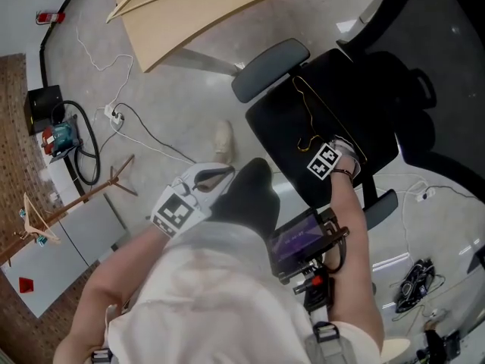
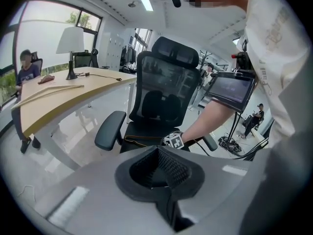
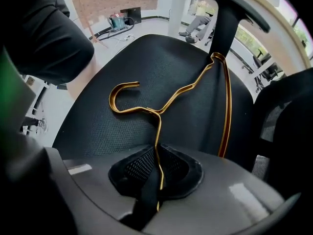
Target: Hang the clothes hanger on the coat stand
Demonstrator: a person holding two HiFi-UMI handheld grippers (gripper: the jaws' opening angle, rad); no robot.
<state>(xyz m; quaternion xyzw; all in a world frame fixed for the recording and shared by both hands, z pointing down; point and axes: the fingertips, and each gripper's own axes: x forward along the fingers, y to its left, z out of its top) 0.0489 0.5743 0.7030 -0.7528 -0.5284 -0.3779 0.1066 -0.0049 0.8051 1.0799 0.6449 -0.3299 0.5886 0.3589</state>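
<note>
Barely started, with the gold wire hanger lying on the black office chair seat, the right gripper clamped on its neck, the left gripper closed on nothing, and lift, carry and hooking onto the wooden coat stand, well apart, all left.

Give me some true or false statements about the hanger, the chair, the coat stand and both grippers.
1. The right gripper is shut on the gold wire hanger. True.
2. The hanger lies on the desk. False: it lies on the black office chair seat.
3. The left gripper grips a second hanger. False: its jaws are together with nothing between them.
4. The wooden coat stand shows at the left of the head view. True.
</note>
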